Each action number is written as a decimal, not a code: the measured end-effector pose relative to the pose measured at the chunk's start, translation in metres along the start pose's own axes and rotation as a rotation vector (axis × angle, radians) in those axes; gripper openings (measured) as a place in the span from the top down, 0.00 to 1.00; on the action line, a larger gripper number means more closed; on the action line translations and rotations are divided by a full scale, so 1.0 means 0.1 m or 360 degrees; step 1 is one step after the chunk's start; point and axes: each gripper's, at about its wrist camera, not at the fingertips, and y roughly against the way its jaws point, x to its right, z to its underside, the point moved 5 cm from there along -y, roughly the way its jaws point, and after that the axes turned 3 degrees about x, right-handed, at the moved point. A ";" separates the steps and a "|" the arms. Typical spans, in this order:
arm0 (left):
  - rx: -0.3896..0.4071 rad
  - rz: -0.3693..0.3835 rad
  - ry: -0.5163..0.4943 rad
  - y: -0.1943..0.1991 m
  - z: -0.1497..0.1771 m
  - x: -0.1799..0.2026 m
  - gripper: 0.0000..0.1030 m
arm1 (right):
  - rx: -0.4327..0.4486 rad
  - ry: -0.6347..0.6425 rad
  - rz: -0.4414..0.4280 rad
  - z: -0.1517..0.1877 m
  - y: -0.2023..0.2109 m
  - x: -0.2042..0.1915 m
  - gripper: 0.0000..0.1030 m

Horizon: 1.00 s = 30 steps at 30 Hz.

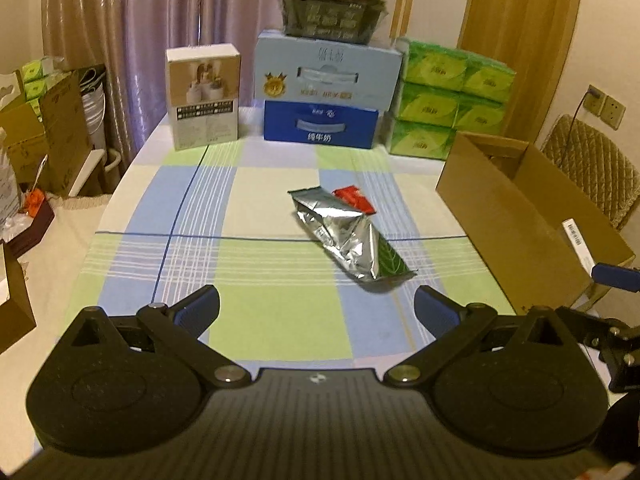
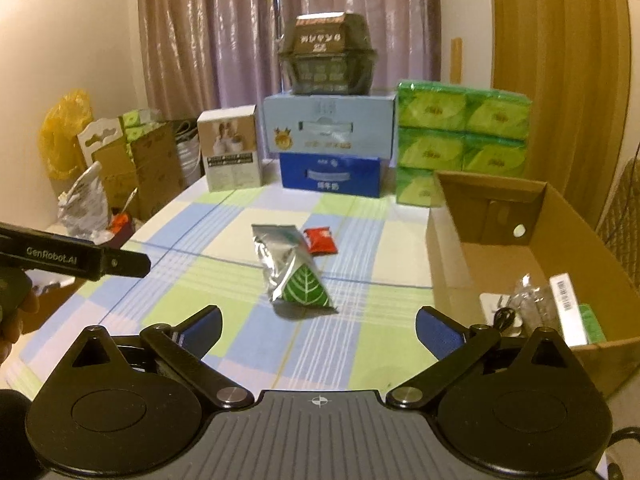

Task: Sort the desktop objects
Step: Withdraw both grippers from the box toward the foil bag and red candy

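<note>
A crumpled silver foil pouch with a green leaf print (image 1: 347, 236) (image 2: 290, 270) lies in the middle of the checked tablecloth. A small red packet (image 1: 355, 199) (image 2: 320, 240) rests just behind it. My left gripper (image 1: 318, 310) hovers open over the near part of the table, the pouch a short way ahead of its right finger. My right gripper (image 2: 318, 328) is open too, with the pouch straight ahead between its fingers' lines. Nothing is held by either. An open cardboard box (image 1: 520, 216) (image 2: 512, 240) stands at the table's right side and holds a few items.
Along the table's far edge stand a white product box (image 1: 203, 96), stacked blue cartons (image 1: 324, 96) topped by a dark package (image 1: 330, 4), and green tissue packs (image 1: 448, 98). Cardboard boxes and bags crowd the floor at left (image 2: 132, 164). The left gripper's body (image 2: 72, 258) reaches in at left.
</note>
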 end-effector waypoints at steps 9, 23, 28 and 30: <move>-0.0057 -0.0001 0.0037 -0.24 0.05 -0.02 0.01 | -0.0066 -0.0001 -0.0014 0.11 -0.23 0.04 0.02; -0.0151 0.0007 0.0095 -0.85 0.00 -0.03 0.01 | -0.0127 -0.0014 -0.0057 0.14 -0.81 0.10 0.02; -0.0160 0.0044 0.0114 -1.07 -0.05 -0.03 0.01 | -0.0138 -0.0062 -0.0054 0.13 -1.08 0.19 0.02; -0.0158 0.0047 0.0120 -1.16 -0.07 -0.06 0.01 | -0.0154 -0.0076 -0.0043 0.13 -1.22 0.24 0.02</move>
